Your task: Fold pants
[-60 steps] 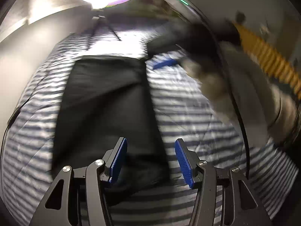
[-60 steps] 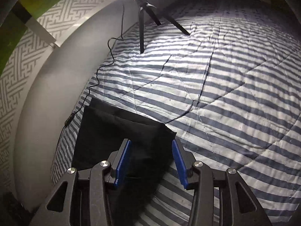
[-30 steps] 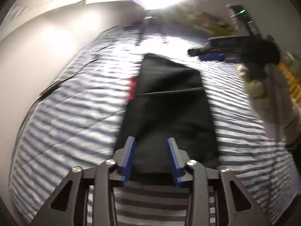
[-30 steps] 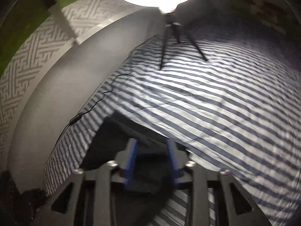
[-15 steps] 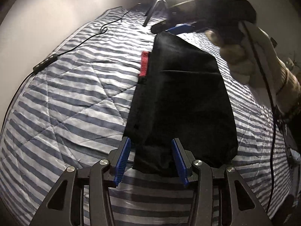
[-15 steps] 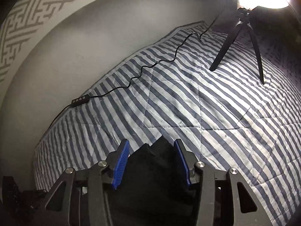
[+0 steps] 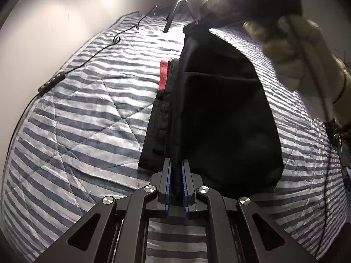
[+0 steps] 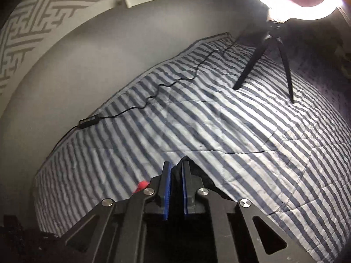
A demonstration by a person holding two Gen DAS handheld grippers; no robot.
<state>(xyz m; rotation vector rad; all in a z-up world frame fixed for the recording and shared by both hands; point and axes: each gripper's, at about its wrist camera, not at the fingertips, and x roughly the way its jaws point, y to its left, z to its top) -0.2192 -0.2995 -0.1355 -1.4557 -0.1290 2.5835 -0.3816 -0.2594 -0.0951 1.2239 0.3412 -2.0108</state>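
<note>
Lying on the blue-and-white striped quilted bed (image 7: 83,118), the folded black fabric pants (image 7: 221,118) run lengthwise away from the left tool (image 7: 176,171) twd the right tool (image 8: 175,175), both closing w/ pads pinching opposite ends.

Both grippers are now clamping the pants (image 7: 223,114): the left gripper (image 7: 176,171) on the near edge, the right gripper (image 8: 175,175) on the far corner, jaws closing from wide apart.
</note>
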